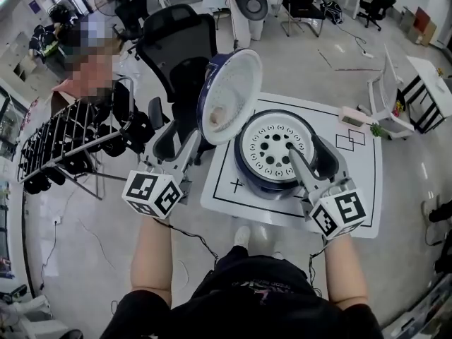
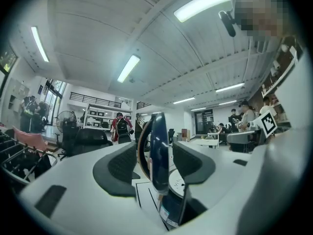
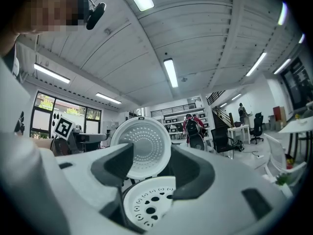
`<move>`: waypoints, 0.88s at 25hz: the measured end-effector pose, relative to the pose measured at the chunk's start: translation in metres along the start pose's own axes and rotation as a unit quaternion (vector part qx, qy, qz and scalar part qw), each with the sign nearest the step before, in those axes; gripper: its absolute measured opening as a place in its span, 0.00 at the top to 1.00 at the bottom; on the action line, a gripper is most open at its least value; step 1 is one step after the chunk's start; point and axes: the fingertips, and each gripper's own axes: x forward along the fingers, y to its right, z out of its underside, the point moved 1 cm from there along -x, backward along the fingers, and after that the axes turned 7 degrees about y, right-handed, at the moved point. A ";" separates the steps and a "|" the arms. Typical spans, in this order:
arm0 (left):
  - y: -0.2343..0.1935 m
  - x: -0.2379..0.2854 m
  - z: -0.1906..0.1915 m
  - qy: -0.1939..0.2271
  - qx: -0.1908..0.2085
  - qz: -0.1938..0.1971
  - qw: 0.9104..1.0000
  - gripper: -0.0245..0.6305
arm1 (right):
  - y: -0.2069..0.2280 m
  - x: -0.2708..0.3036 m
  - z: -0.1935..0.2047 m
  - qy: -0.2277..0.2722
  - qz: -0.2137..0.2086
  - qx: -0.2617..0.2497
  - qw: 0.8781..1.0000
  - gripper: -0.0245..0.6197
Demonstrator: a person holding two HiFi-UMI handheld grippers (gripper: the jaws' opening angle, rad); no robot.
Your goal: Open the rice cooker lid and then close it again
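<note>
The dark blue rice cooker point(image 1: 245, 169) stands on a white mat, and a white perforated tray point(image 1: 275, 145) fills its pot. Its lid point(image 1: 229, 94) stands raised at the cooker's left, white inner face toward the pot. My left gripper point(image 1: 191, 144) reaches level to the lid's lower left edge. In the left gripper view the lid point(image 2: 157, 141) is edge-on between the open jaws of my left gripper point(image 2: 155, 161), with a gap on both sides. My right gripper point(image 1: 309, 158) hovers open over the cooker's right rim, with nothing between its jaws. The right gripper view looks past my right gripper point(image 3: 151, 173) at the lid point(image 3: 142, 143) and the tray point(image 3: 149, 199).
The white mat point(image 1: 353, 182) with black lines lies on the floor. A black office chair point(image 1: 176, 48) stands just behind the lid. A wire rack point(image 1: 70, 147) is at the left and a white stand point(image 1: 392, 104) at the right. People stand far off in the room.
</note>
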 end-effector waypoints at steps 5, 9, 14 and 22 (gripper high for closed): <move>0.054 -0.037 0.005 -0.010 -0.002 -0.005 1.000 0.60 | -0.002 -0.042 -0.003 -0.002 -0.020 0.004 1.000 0.59; 0.105 -0.058 0.011 -0.019 0.001 -0.001 1.000 0.59 | -0.005 -0.074 -0.007 -0.003 -0.036 0.006 0.999 0.59; 0.164 -0.078 0.015 -0.024 0.006 0.010 1.000 0.58 | -0.008 -0.110 -0.012 0.001 -0.052 0.010 0.999 0.59; 0.231 -0.089 0.013 -0.022 0.006 0.036 0.999 0.57 | -0.011 -0.142 -0.022 0.009 -0.067 0.008 0.998 0.59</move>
